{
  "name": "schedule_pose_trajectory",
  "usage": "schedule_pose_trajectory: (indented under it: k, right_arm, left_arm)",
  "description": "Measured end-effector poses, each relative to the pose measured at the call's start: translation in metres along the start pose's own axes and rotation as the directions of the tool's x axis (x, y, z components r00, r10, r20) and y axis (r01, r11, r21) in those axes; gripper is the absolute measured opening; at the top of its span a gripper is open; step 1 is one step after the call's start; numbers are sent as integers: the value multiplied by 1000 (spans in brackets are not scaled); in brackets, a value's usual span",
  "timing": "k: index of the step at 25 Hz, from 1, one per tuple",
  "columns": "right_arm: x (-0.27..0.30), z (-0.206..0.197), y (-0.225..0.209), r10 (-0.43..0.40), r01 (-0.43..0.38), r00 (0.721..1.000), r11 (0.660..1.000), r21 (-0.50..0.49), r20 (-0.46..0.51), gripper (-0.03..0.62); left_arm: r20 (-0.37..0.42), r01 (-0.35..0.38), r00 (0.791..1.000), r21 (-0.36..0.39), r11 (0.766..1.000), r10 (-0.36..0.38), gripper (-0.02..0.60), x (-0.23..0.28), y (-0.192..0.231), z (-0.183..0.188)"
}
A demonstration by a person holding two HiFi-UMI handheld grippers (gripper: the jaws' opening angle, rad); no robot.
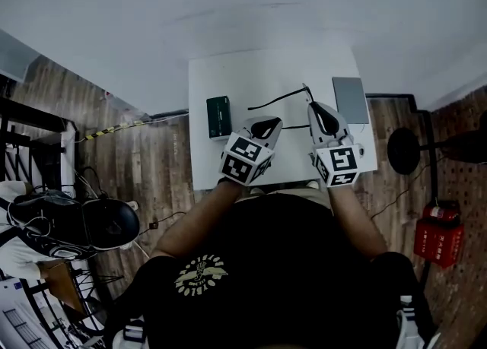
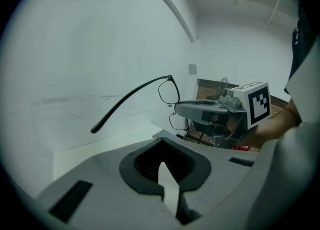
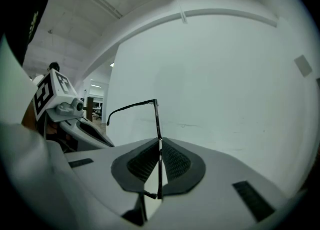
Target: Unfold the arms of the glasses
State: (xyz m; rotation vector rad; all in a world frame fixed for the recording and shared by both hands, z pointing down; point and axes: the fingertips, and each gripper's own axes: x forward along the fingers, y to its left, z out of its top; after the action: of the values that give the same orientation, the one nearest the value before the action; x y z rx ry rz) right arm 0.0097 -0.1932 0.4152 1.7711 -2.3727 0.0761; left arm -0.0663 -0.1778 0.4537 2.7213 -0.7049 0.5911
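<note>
Glasses (image 3: 156,124) are gripped edge-on by the front frame in the right claw (image 3: 159,171), above the white table (image 1: 221,165). One arm is swung out leftward. The left claw (image 2: 167,176) is clenched on nothing, nearby.

White table (image 1: 228,81), wooden floor (image 1: 152,165)
</note>
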Motion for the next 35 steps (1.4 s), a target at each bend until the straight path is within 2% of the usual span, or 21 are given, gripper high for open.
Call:
schedule_pose_trajectory:
  k: [7,16,19,25,30,35]
  right_arm:
    - [-4,-2,-15,8,-9,1000,992,126,10,18]
    - [-7,-1,-49,58,-62,998,982,180,28,20]
    - [-1,-1,-67,74,-78,997,980,183,29,18]
    - [-15,0,-105,98,-104,994,974,201,39,20]
    - [-11,-5,-127,133,-136,991,971,194,29,20]
    - [-6,-18,-151,155,-152,988,968,198,3,18]
  left_arm:
    - [-27,26,999,-29,999,-27,6,10,-11,-11]
    - [-49,10,999,-47,999,-12,7,42,-34,-8]
    - [-50,3,999,-64,998,-6,6,61,-35,-4]
    - [-41,-19,999,-73,997,16,6,87,-62,9]
    - [-36,-62,998,-90,994,59,6,103,-69,20]
    - [30,-130,990,-112,985,134,8,105,-68,29]
